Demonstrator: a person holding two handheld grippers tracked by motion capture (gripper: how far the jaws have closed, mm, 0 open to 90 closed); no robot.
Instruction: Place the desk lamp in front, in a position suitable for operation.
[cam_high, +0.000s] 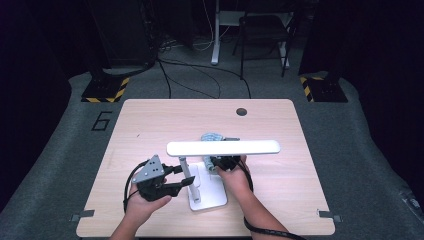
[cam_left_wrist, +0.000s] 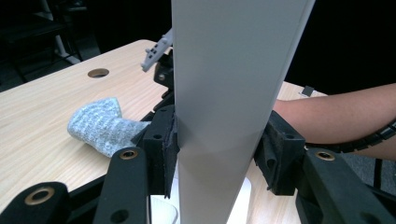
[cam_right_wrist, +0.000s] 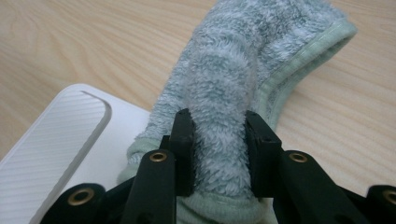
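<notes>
**Lamp Clamped, Cloth Gripped**

Wooden table (cam_high: 150, 120) stands on grey floor in a dark room. Left gripper (cam_high: 186, 182) clamps the lamp (cam_high: 222, 147) post; right gripper (cam_right_wrist: 219, 154) pinches the cloth (cam_right_wrist: 243, 74) at the lamp base (lamp head hides its jaws from above).

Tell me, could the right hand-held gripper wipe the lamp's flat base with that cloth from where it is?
Probably yes: the right hand-held gripper pinches the cloth at the base's edge, nothing between.
</notes>
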